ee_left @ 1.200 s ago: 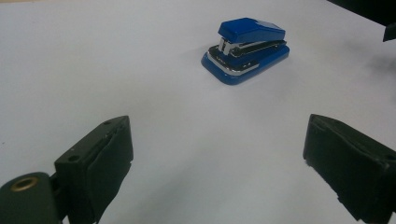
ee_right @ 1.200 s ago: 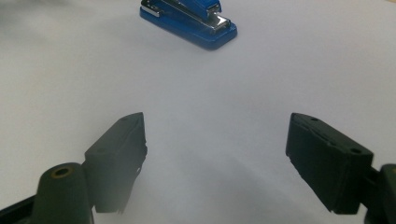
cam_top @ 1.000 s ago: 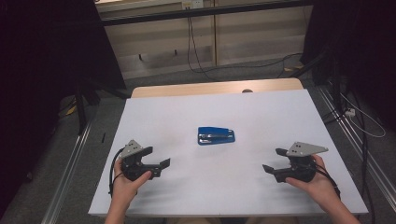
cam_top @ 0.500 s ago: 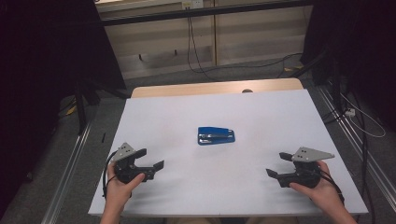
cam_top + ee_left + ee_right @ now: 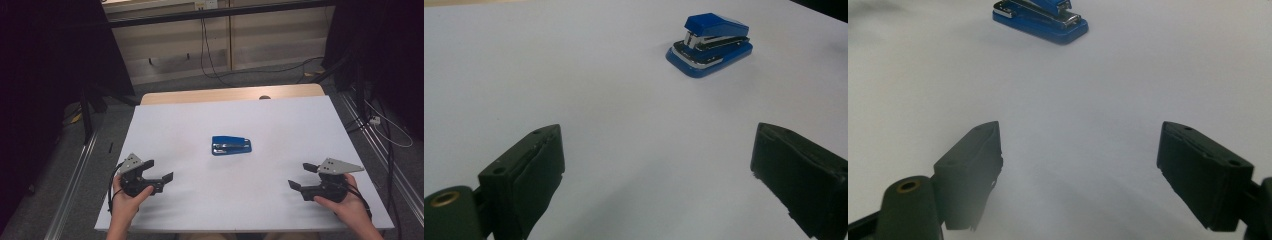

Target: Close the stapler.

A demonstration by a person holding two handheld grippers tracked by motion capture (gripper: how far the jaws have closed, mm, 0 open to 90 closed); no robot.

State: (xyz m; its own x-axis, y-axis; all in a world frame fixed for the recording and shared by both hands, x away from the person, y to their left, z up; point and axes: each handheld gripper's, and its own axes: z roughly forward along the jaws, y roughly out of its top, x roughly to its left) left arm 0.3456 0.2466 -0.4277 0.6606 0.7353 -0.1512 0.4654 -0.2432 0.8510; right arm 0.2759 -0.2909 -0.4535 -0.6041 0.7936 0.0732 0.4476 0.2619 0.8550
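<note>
A blue stapler (image 5: pixel 231 145) lies flat near the middle of the white table top (image 5: pixel 280 120). My left gripper (image 5: pixel 159 170) is held low over the near left part of the table, open, with nothing between its fingers. My right gripper (image 5: pixel 301 176) is at the near right, also open and holding nothing. In the left gripper view the stapler (image 5: pixel 710 44) sits far ahead and to the right of the wide-spread left gripper (image 5: pixel 656 145). The right gripper view shows the stapler (image 5: pixel 1040 17) at the top, well beyond the right gripper (image 5: pixel 1079 135).
A strip of bare wood (image 5: pixel 225 94) shows along the table's far edge. Metal rails (image 5: pixel 75 180) run along both sides of the table, and cables (image 5: pixel 380 125) lie on the floor to the right and behind.
Both hands have drifted slightly back toward the near edge of the table, the left one also a little leftward. The stapler has not moved.
</note>
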